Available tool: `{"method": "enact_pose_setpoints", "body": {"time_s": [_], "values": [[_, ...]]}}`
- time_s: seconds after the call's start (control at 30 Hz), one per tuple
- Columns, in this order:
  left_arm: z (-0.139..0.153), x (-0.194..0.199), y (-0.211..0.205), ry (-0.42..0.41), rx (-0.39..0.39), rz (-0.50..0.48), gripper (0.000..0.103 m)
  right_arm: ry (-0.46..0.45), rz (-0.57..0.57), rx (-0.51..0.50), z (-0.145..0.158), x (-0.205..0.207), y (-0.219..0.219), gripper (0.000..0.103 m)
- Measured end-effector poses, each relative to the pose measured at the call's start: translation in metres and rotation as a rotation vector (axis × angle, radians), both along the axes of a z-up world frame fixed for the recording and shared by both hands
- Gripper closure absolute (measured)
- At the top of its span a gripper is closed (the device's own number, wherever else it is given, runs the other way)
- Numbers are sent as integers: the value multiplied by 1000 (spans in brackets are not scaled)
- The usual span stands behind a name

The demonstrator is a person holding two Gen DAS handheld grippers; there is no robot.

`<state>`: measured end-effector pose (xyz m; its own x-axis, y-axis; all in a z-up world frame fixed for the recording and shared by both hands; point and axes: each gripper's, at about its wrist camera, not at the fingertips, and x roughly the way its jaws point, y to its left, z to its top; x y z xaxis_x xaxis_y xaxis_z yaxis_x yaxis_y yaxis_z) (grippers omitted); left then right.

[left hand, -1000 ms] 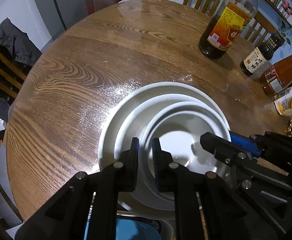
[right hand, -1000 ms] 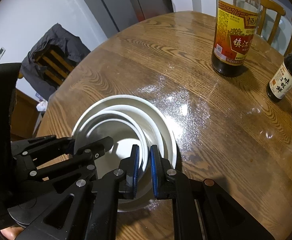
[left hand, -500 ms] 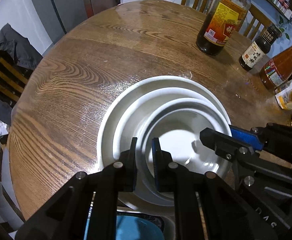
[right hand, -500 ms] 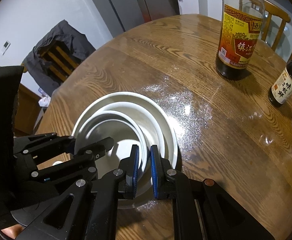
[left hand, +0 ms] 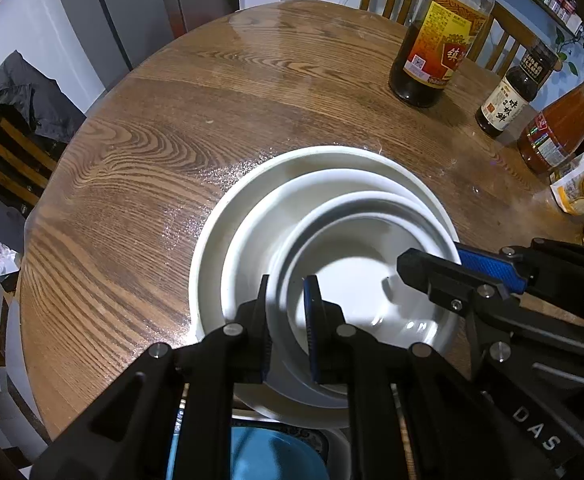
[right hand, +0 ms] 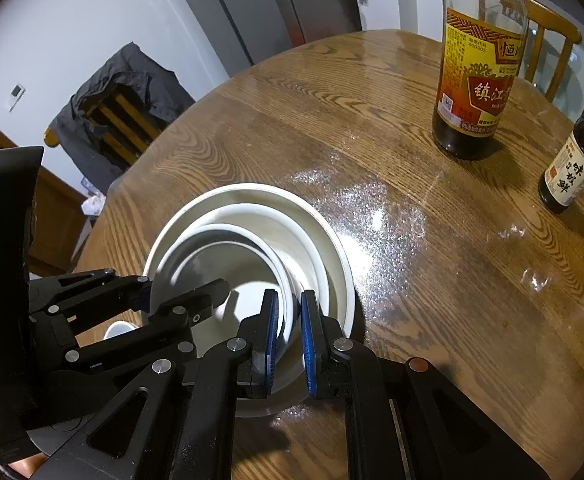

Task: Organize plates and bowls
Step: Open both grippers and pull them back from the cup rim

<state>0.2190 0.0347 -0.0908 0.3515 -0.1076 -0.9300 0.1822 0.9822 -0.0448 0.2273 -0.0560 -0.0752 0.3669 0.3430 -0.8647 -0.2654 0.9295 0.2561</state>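
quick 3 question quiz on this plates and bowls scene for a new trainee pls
1. True or false: the white dishes on the wooden table are spread out side by side.
2. Which part of the nested stack does the left gripper straddle? A) the outermost rim B) an inner bowl's near rim C) nothing
3. Fill in: the right gripper grips the stack's rim on the side facing the tall ____ bottle.

Key
1. False: they sit nested, one inside another.
2. B
3. vinegar (dark liquid, yellow and red label); the jaws stand close together over an inner rim.
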Motion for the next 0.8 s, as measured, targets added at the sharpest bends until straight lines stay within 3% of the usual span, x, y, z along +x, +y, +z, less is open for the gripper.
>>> {"method": "enact_pose_setpoints", "body": {"time_s": [0.2, 0.33, 0.8], "values": [[0, 0, 2, -1, -15, 2, 89, -2, -4, -18, 3, -1, 4, 92], [8, -3, 0, -46, 21, -10, 81, -8, -14, -21, 5, -2, 4, 92], [18, -9, 8, -75, -15, -5, 70, -35, -32, -17, 16, -8, 1, 92]]}}
